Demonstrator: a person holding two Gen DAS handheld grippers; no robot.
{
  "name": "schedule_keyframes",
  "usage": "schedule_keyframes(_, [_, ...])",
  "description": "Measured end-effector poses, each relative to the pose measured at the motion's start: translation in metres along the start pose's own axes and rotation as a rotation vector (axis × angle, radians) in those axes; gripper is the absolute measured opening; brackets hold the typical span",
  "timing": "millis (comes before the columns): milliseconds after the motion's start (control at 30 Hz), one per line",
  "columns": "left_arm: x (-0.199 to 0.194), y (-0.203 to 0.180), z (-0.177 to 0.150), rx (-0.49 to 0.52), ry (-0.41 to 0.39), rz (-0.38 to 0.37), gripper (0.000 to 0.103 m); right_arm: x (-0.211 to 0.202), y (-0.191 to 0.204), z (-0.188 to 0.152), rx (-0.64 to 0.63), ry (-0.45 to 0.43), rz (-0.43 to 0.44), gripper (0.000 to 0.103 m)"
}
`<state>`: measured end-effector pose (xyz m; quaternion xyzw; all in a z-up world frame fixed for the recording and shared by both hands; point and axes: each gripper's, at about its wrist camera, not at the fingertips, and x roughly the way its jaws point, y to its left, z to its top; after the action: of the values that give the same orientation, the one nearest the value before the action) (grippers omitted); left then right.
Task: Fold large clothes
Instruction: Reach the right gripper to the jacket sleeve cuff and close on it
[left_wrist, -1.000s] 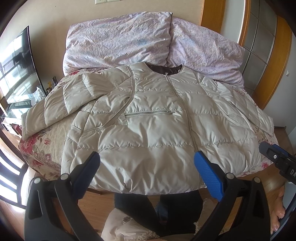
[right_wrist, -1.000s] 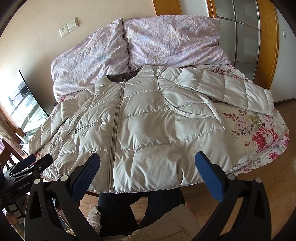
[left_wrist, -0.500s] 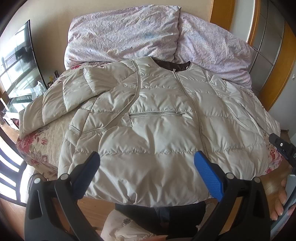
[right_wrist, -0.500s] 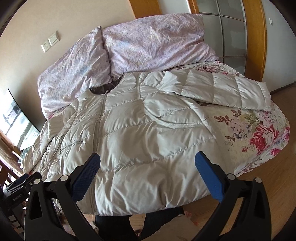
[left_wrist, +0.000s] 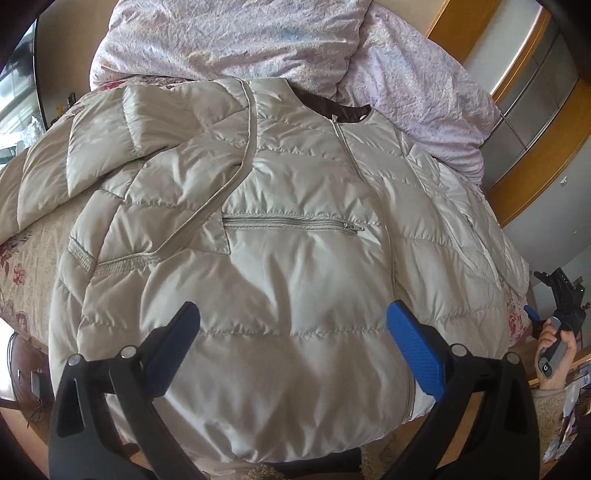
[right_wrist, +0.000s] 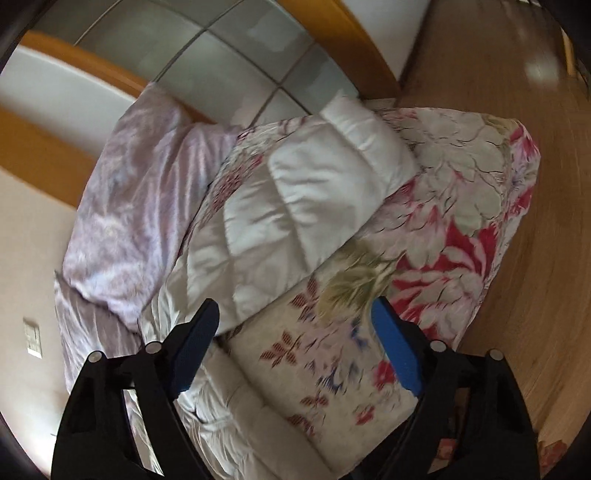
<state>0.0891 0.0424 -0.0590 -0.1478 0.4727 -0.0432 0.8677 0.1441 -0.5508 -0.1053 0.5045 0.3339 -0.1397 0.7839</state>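
Left wrist view: the left hand-held gripper (left_wrist: 293, 332) hovers wide open over the hem of a beige quilted puffer jacket (left_wrist: 280, 236), spread front-up on the floral-covered bed (left_wrist: 22, 266). Lilac crumpled pillows (left_wrist: 258, 40) sit at 12 o'clock. The right hand-held gripper (right_wrist: 295, 343), also open and empty, hangs over the jacket's sleeve (right_wrist: 306, 199) at 12 o'clock.
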Motion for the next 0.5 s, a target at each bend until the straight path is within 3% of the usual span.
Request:
schedule_keyframes(100, [0.006,0.003,0.006,-0.018,-0.018,-0.022,0.101,0.017,-0.02,0.024,0.091,0.013,-0.001,0.071])
schedule_keyframes(233, [0.01,0.011,0.011,-0.072,-0.052,-0.104,0.101,0.039,-0.035,0.042,0.157,0.031,-0.018,0.057])
schedule_keyframes(500, [0.025,0.019,0.02,-0.109,-0.019,-0.123,0.101,0.049,-0.036,0.057,0.158,-0.039,-0.006,0.05])
